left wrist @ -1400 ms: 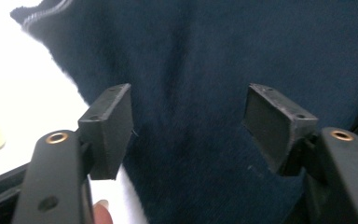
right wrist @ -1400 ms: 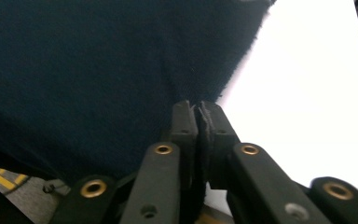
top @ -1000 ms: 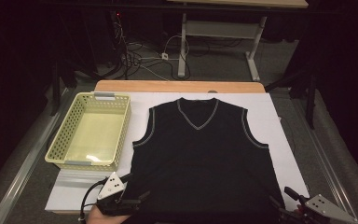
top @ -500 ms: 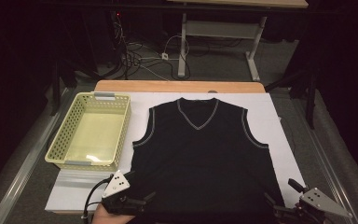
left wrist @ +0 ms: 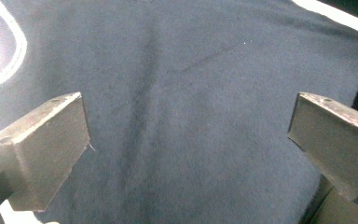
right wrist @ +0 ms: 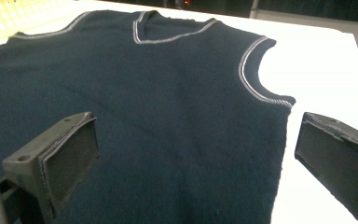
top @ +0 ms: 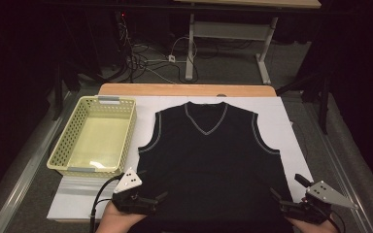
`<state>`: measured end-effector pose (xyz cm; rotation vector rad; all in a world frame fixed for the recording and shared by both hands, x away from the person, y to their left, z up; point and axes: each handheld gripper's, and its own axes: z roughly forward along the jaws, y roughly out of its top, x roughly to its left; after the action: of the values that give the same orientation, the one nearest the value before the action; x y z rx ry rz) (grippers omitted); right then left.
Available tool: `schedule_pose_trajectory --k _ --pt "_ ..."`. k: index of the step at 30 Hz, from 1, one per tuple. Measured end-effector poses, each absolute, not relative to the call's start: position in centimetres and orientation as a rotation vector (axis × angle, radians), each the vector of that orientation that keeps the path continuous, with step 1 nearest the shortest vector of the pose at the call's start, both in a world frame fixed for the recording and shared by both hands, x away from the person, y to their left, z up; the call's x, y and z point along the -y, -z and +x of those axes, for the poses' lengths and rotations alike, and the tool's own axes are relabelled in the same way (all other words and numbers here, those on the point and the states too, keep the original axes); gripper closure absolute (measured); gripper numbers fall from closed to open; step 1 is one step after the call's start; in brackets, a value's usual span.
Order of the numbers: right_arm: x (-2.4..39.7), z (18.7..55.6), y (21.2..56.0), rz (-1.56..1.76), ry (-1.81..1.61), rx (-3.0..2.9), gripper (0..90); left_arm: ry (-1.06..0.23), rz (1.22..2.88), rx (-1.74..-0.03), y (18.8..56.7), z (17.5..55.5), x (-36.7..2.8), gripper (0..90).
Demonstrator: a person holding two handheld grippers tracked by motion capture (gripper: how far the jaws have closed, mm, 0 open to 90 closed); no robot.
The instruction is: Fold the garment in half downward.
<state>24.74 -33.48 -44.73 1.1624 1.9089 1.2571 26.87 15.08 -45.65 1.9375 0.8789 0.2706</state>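
A dark sleeveless V-neck vest [top: 209, 155] with pale trim lies flat on a white sheet [top: 281, 121], neck toward the far side. At its lower left hem is my left gripper [top: 159, 198], open, its jaws pointing across the fabric. In the left gripper view the left gripper [left wrist: 186, 116] hovers over the vest [left wrist: 191, 70] with nothing pinched. My right gripper [top: 285, 185] is open at the lower right hem. In the right gripper view the right gripper [right wrist: 196, 126] straddles the vest's [right wrist: 168, 88] side edge without touching it. Both sets of jaws have just been opening.
A yellow plastic basket [top: 58, 150] stands on the table to the left of the vest, with nothing in it. A strip of bare wooden tabletop [top: 184, 90] shows beyond the sheet. Cables and a desk frame [top: 223, 34] lie on the floor behind.
Both grippers have shifted slightly up the picture toward the vest. The right one's jaws have spread wider. The vest lies as before.
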Motion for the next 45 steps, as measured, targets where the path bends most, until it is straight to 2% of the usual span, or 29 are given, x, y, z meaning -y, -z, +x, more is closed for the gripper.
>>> schedule_pose_trajectory --k 12,45 --pt "32.6 28.4 43.8 1.156 -1.26 -1.92 0.1 -0.28 1.923 -0.889 44.7 31.1 -11.9 0.0" --pt "30.2 35.3 45.6 1.172 -1.238 -1.972 2.3 -0.318 1.957 -0.972 45.8 37.1 -10.9 0.0"
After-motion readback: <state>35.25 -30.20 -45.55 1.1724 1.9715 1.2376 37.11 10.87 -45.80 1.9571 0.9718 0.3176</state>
